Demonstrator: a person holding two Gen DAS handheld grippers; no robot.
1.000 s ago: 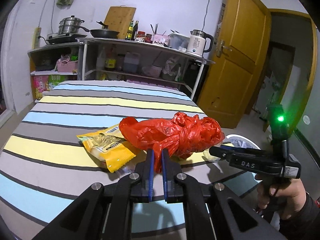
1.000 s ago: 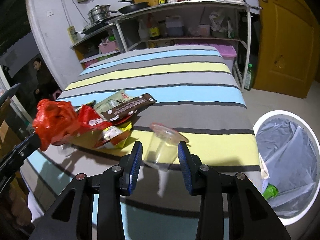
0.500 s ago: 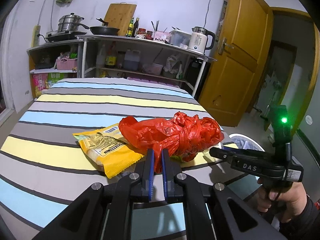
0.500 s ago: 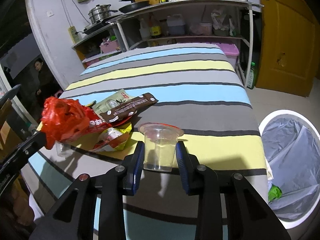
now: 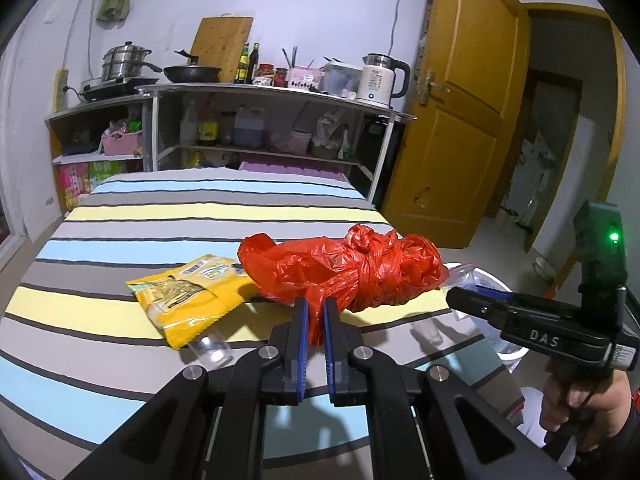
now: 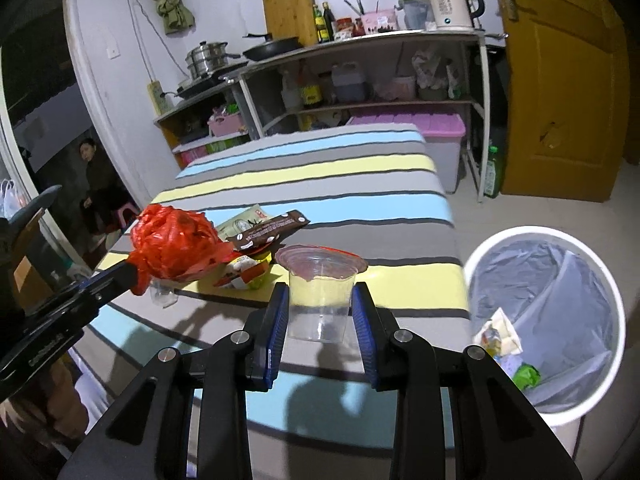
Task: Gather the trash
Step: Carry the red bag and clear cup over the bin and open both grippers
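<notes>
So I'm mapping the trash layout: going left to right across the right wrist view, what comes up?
Red plastic bag → brown wrapper → clear plastic cup → white trash bin.

Left wrist view: low over the striped table (image 5: 160, 216), facing the kitchen shelf (image 5: 272, 92) at 12 o'clock, right gripper (image 5: 466, 294) visible at 3. Right wrist view: higher, same shelf (image 6: 360, 44) at 12, trash bin (image 6: 480, 252) at 4. Shared: table, shelf, red plastic bag (image 5: 344, 268) (image 6: 176, 248).

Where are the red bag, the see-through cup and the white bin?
red bag (image 5: 344, 270), left wrist view, crinkled middle.
see-through cup (image 6: 320, 300), right wrist view, side wall.
white bin (image 6: 486, 246), right wrist view, rim.
</notes>
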